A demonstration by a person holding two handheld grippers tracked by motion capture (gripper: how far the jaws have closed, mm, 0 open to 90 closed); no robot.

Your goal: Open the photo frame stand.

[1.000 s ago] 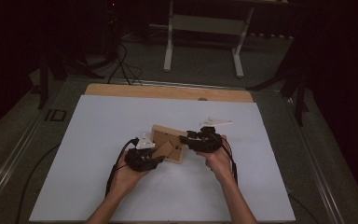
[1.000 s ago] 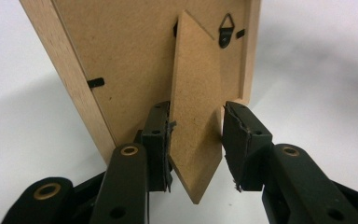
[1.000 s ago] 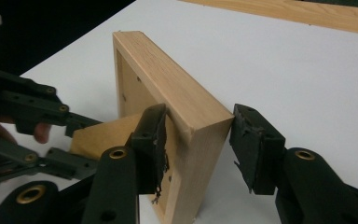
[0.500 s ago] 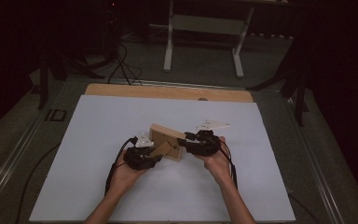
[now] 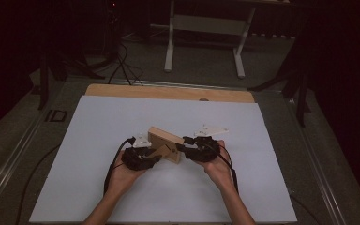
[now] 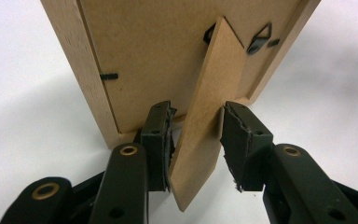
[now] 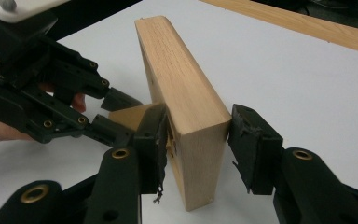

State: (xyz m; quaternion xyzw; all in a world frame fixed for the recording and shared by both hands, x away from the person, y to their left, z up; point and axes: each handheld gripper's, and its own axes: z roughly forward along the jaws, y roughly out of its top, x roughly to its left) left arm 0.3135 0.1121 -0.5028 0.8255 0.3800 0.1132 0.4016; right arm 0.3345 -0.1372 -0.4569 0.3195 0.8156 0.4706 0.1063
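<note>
A light wooden picture frame (image 5: 163, 138) stands tilted on the white sheet (image 5: 98, 131), between my two grippers. Its brown back (image 6: 144, 56) faces my left gripper (image 6: 196, 135). That gripper is shut on the edges of the fold-out cardboard stand (image 6: 209, 107), which angles out from the back. From the high view the left gripper (image 5: 157, 154) sits at the frame's near left. My right gripper (image 7: 198, 135) is shut across the thickness of the frame's side edge (image 7: 182, 88), and in the high view it (image 5: 182, 146) meets the frame's right end. The left gripper (image 7: 107, 112) also appears beyond the frame.
The white sheet covers most of a wooden table whose bare edge (image 5: 168, 91) runs along the back. Black cables (image 5: 112, 164) trail from both grippers toward the person. A white metal frame (image 5: 201, 42) stands on the dark floor behind the table.
Both hands have drawn a little nearer to the person and closer together. The right gripper has come down onto the frame's right end.
</note>
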